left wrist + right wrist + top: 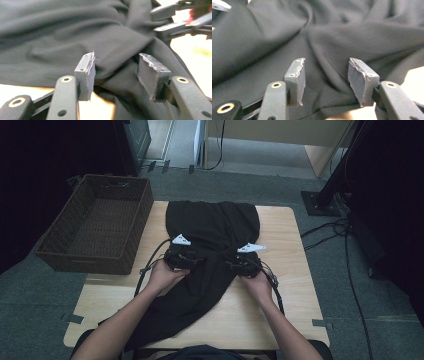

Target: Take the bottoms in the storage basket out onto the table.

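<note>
Folding step on black garment (212,245) – left hand-held gripper (116,72) and right hand-held gripper (325,75) both half-wide, holding nothing; next – regrasp cloth edge on desk (285,270).

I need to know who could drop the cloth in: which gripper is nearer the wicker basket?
Left. The left gripper sits on the black garment just right of the basket; the right gripper lies farther right.

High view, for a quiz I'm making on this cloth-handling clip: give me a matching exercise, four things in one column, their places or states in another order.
1. black cloth
2. wicker basket
3. left gripper
4. wooden table

A. jaws open above the cloth
B. beside the table's left edge
C. spread over the tabletop, hanging off the near edge
D. bears the cloth

Pairs: 1-C, 2-B, 3-A, 4-D
</note>
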The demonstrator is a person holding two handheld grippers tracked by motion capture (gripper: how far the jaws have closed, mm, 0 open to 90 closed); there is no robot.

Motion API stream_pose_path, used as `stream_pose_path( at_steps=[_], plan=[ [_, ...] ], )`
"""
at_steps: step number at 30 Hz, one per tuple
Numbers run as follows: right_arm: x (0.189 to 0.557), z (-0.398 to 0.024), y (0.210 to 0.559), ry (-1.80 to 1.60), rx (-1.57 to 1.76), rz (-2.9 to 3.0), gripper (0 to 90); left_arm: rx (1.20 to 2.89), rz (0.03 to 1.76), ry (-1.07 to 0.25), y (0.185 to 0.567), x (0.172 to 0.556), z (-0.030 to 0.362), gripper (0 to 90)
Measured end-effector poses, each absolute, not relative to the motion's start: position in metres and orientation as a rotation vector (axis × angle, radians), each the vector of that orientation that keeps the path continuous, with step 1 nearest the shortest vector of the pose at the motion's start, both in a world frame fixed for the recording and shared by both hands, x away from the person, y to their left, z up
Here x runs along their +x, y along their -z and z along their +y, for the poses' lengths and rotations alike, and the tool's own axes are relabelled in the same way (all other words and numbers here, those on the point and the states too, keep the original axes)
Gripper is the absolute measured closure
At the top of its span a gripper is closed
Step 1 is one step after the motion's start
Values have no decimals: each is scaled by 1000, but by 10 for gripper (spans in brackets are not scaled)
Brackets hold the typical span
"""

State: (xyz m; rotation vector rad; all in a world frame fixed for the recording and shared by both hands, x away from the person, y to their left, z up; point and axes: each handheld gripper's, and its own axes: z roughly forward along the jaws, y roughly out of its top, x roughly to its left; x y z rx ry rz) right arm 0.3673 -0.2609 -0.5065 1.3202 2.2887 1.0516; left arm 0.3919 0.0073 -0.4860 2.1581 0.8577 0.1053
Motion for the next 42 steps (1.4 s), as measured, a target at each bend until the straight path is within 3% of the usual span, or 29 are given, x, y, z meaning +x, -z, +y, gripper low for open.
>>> stream_pose_path(
  at_steps=[10,11,13,18,22,27,33,42],
  plan=[
    [364,-256,519,-1063,1282,2219,543,2206,840,-128,506,392,7,495],
    [363,-255,519,-1047,1269,2216,560,2217,817,-163,508,391,5,558],
    [363,-254,519,-1047,1269,2215,579,2216,799,-170,510,391,5,586],
    [362,-257,518,-1053,1307,2205,803,2214,797,-163,511,391,11,836],
    [365,-266,515,-1066,1384,2210,850,2212,828,-188,505,395,19,868],
    [364,-289,504,-1071,1461,2173,856,2181,916,-215,500,404,47,871],
    [363,-321,505,-1002,1491,2211,845,2116,1001,-151,504,407,78,862],
    [359,-325,496,-1092,1472,2153,654,2077,995,-116,500,406,77,762]
  ],
)
